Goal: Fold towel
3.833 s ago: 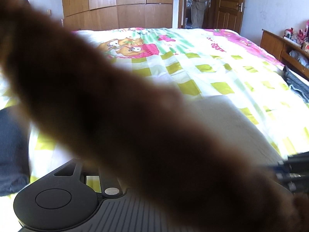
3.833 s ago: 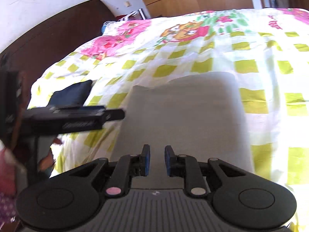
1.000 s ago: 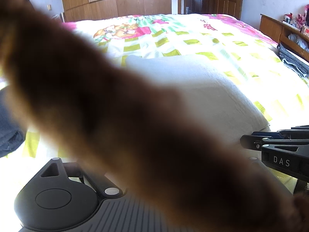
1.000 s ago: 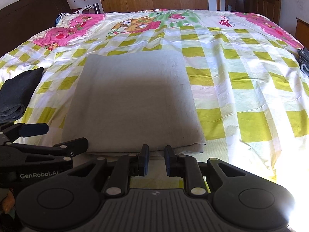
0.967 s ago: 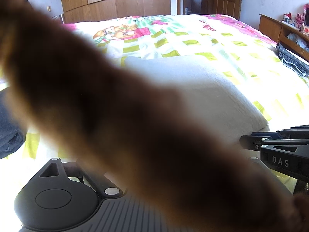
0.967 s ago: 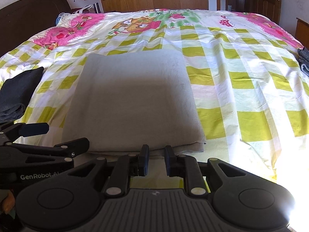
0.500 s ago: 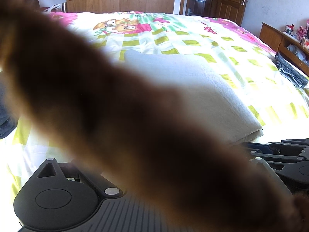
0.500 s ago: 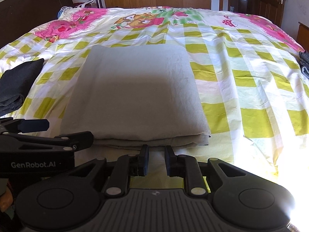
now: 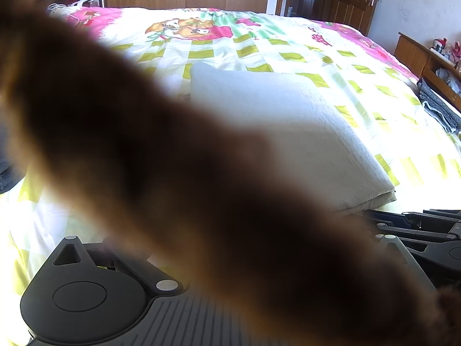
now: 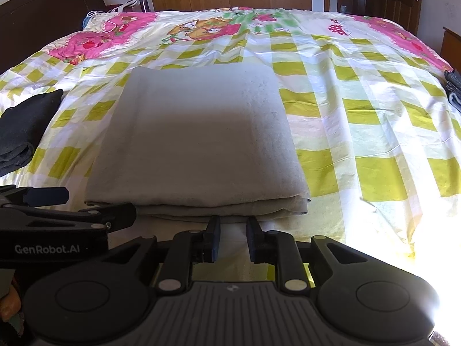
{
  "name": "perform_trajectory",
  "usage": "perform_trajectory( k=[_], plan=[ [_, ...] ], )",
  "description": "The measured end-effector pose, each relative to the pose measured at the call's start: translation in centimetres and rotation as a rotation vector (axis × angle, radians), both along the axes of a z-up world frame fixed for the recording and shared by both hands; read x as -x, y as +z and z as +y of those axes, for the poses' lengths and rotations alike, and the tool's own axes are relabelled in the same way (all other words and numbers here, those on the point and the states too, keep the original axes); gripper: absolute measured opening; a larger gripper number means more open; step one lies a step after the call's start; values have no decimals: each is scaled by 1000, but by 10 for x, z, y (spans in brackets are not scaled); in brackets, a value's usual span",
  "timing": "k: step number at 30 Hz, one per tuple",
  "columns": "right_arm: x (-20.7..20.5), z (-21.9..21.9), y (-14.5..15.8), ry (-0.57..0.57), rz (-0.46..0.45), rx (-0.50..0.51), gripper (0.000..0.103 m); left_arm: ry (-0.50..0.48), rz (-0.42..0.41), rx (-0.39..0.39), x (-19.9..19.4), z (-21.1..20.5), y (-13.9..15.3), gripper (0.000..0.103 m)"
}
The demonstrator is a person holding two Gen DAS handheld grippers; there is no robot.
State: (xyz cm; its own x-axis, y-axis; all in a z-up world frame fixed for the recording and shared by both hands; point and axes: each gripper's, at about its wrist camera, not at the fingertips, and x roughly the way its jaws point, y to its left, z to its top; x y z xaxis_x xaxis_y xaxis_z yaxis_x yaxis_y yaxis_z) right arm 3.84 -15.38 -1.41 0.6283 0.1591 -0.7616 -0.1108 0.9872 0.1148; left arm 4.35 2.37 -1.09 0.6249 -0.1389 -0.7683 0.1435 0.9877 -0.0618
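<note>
A grey towel [image 10: 196,138] lies folded into a flat rectangle on the checked bedspread [image 10: 374,121]; its layered near edge faces me. My right gripper [image 10: 232,240] sits just short of that edge, open by a narrow gap with nothing between its fingers. My left gripper [image 10: 100,204] is at the towel's near left corner, its two fingers apart and holding nothing. In the left wrist view a blurred brown shape [image 9: 173,173] covers the lens and hides the left fingers. Past it I see the towel [image 9: 273,121] and, at the right edge, the right gripper [image 9: 371,220].
A dark garment [image 10: 20,135] lies on the bed left of the towel. Folded grey clothes [image 10: 453,86] lie at the bed's right edge beside a wooden shelf [image 9: 417,54]. A dark headboard [image 10: 43,14] is at the far left; wardrobes and a door stand behind.
Both cameras have sunk lower toward the bed, so the towel's near edge now shows its layers. The towel itself has not moved. Both grippers stay at its near edge.
</note>
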Motion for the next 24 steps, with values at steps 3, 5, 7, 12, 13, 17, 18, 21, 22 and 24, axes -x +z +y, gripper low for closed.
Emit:
perform_trajectory(
  k=[3,5,7,12,13,17,18,21,22,24],
  plan=[
    [1,-1,0,-9,-1,-1,37,8,-3,2,1,1,1,101],
    [2,-3,0,-13,1,-5,37,11,2,0,0,1,0,101],
    [2,-3,0,-17,1,-9,37,9,1,0,0,1,0,101],
    [6,-6,1,-25,4,-27,37,3,-7,-8,1,0,0,101],
    [7,-7,1,-26,4,-32,37,2,-6,-5,1,0,0,101],
    [6,-8,1,-32,5,-33,38,-1,-5,-5,1,-1,0,101],
    [6,-7,1,-33,5,-32,38,-2,-9,-9,1,-1,0,101],
    [8,-7,3,-21,4,-51,38,-6,-7,-28,0,-4,-2,101],
    [9,-7,4,-19,6,-57,38,-9,-8,-32,0,-5,-3,101],
    [12,-6,4,-14,6,-61,39,-13,-11,-41,0,-6,-3,101]
  ],
)
